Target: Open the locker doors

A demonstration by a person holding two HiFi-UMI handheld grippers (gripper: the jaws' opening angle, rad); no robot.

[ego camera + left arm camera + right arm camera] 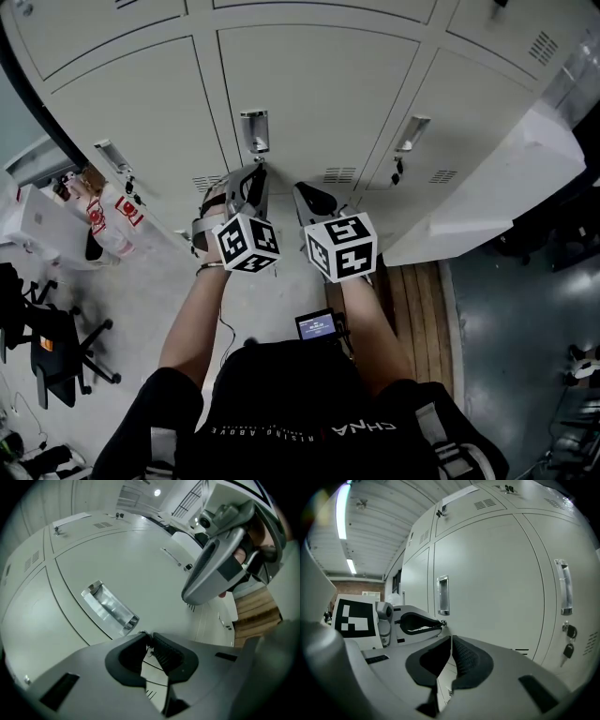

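Grey locker doors (319, 84) shut, insides hidden | left tool (255, 171) pinching key (437, 622)

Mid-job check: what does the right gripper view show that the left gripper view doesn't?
Only the right gripper view: the next door's handle with keys hanging below it, and the left gripper seen from the side, its jaws closed on a key in the middle door.
Only the left gripper view: the right gripper alongside, and wooden planks.
Both: the middle door's handle and closed doors.
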